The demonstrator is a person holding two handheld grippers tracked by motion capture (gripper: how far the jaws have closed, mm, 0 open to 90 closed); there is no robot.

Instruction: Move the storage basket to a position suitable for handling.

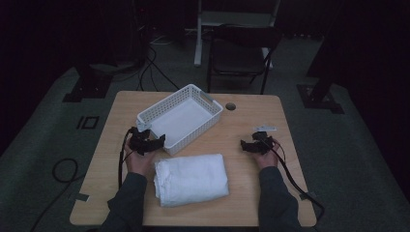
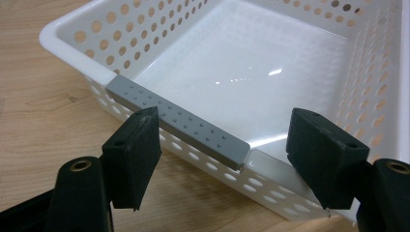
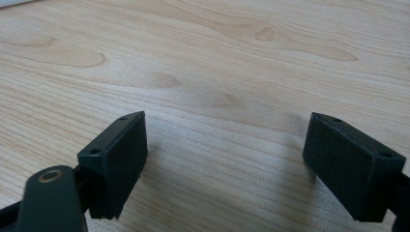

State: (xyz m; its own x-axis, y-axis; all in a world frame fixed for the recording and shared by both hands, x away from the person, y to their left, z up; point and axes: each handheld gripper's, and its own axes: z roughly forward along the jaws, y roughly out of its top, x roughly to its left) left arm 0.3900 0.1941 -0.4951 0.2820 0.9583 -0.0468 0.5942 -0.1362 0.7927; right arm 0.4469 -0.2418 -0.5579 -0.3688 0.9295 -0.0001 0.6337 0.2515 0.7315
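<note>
The left gripper (image 2: 222,145) stands with its jaws well apart and nothing pressed between them: in the left gripper view the grey handle strip (image 2: 176,121) on the near rim of the white basket (image 2: 241,72) lies in the gap, with one black pad low against the outside of the perforated wall and the other over the rim on the inner side, neither yet bearing on the plastic as far as can be told. Seen from the high view, this gripper (image 1: 157,141) sits at the basket's (image 1: 180,118) corner nearest the desk's left edge, the empty basket lying aslant toward the far-left part of the desk (image 1: 251,203). The step in hand looks like reaching to take the basket by its handle. The next move probably calls for easing the jaws a little farther over the rim and closing squarely on the grey strip, so the thin wall does not slip out. The right gripper (image 3: 225,159) has its jaws wide open and empty over bare wood, resting near the desk's right edge (image 1: 247,145). A folded white towel (image 1: 191,180) lies by the near edge, between the two forearms.
</note>
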